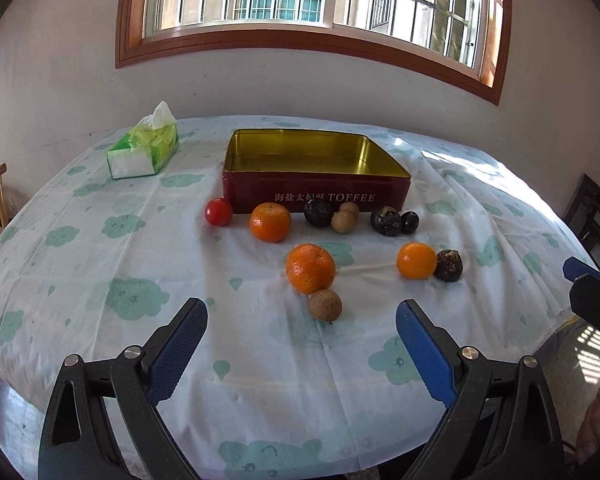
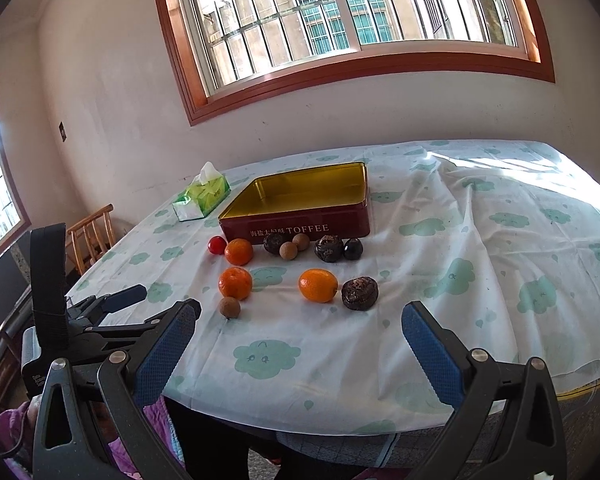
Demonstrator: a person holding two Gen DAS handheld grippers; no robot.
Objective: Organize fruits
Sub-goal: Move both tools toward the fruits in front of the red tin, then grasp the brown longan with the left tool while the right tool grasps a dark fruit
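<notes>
An empty red toffee tin [image 1: 316,197] with a gold inside stands open on the table. In front of it lie a small red tomato [image 1: 218,211], three oranges [image 1: 270,222] [image 1: 310,268] [image 1: 416,260], several dark wrinkled fruits [image 1: 386,221] and brown longans [image 1: 343,222]. My left gripper [image 1: 302,305] is open just short of the nearest longan [image 1: 325,305], and nothing is between its blue pads. My right gripper [image 2: 302,307] is open and empty too, near the table's front edge, short of an orange [image 2: 318,285] and a dark fruit [image 2: 359,293].
A green tissue box [image 1: 144,152] sits at the back left of the cloud-print tablecloth [image 1: 100,260]. Wooden chairs [image 2: 92,236] stand beside the table. A wall with a barred window is behind it. A hand [image 1: 598,420] shows at the lower right.
</notes>
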